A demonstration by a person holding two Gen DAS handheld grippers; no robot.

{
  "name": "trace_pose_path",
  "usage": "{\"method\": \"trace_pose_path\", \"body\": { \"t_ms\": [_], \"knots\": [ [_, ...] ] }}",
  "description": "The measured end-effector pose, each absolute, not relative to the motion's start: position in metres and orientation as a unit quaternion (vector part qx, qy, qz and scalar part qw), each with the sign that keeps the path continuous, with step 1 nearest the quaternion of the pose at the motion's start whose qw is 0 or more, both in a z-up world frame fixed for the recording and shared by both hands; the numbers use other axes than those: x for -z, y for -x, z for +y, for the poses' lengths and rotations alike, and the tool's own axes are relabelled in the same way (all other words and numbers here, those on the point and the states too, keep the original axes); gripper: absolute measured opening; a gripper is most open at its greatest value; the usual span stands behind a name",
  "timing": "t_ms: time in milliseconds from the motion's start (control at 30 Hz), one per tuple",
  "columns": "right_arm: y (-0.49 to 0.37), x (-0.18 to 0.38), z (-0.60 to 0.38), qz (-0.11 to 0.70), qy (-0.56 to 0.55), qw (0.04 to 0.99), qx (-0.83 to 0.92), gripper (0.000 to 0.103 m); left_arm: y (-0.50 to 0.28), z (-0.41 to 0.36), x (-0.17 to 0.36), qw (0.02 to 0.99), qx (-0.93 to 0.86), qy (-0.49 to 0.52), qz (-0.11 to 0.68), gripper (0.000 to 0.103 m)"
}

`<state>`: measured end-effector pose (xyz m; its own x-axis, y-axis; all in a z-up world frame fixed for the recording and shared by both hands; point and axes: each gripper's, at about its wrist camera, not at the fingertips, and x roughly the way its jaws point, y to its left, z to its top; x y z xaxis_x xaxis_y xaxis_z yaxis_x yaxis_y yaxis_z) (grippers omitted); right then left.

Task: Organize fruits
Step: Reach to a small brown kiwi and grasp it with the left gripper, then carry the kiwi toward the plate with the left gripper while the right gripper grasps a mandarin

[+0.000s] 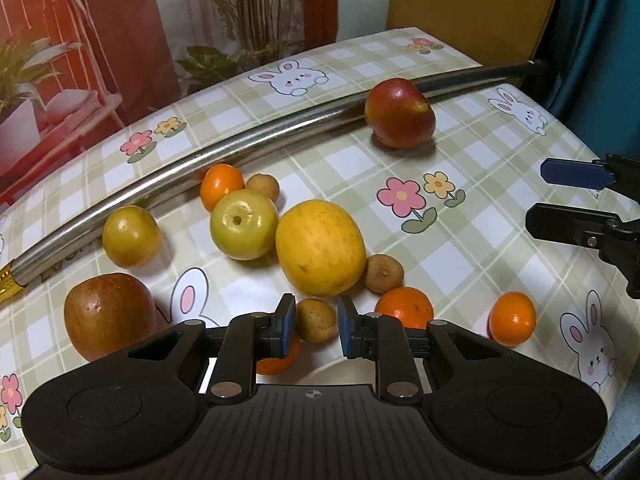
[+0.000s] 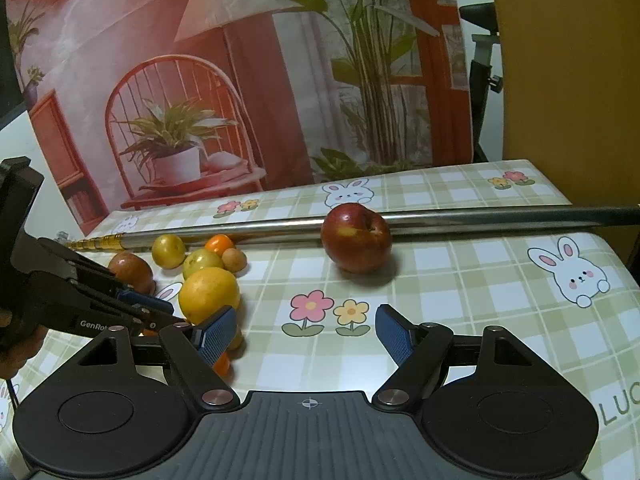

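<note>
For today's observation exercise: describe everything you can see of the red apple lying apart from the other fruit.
The red apple is round, glossy and dark red with a yellowish patch; its stem dimple faces up and to the right. It looks whole and firm. It rests on the checked tablecloth, right against the metal pole behind it, well apart from the fruit cluster. Neither tool touches it.

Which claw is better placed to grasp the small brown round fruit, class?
Left. The left claw already brackets the small brown round fruit; the right claw hovers open over bare tablecloth.
</note>
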<state>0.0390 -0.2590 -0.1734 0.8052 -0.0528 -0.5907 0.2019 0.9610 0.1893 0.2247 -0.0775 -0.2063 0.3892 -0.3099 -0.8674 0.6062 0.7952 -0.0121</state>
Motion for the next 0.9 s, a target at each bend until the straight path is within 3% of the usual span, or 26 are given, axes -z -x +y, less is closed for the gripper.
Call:
{"method": "trace_pose_path", "body": {
  "t_ms": [333, 433, 500, 900],
  "knots": [
    [-0.035, 0.173, -0.258, 0.305, -0.125, 0.941, 0.069, 0.073, -0.219, -0.075, 0.204, 0.803, 0.307, -0.178, 0.479, 0.027],
    [-0.035, 0.173, -0.259, 0.306, -0.127, 0.941, 0.069, 0.073, -0.220, -0.072, 0.202, 0.805, 0.305, -0.176, 0.477, 0.035],
    [-0.034, 0.174, -0.259, 0.306, -0.130, 0.941, 0.069, 0.073, -0.220, -0.074, 0.202, 0.807, 0.299, -0.187, 0.474, 0.047],
    [-0.035, 0.175, -0.259, 0.309, -0.132, 0.939, 0.070, 0.073, -0.232, -0.090, 0.209, 0.801, 0.298, -0.199, 0.480, 0.046]
  ]
}}
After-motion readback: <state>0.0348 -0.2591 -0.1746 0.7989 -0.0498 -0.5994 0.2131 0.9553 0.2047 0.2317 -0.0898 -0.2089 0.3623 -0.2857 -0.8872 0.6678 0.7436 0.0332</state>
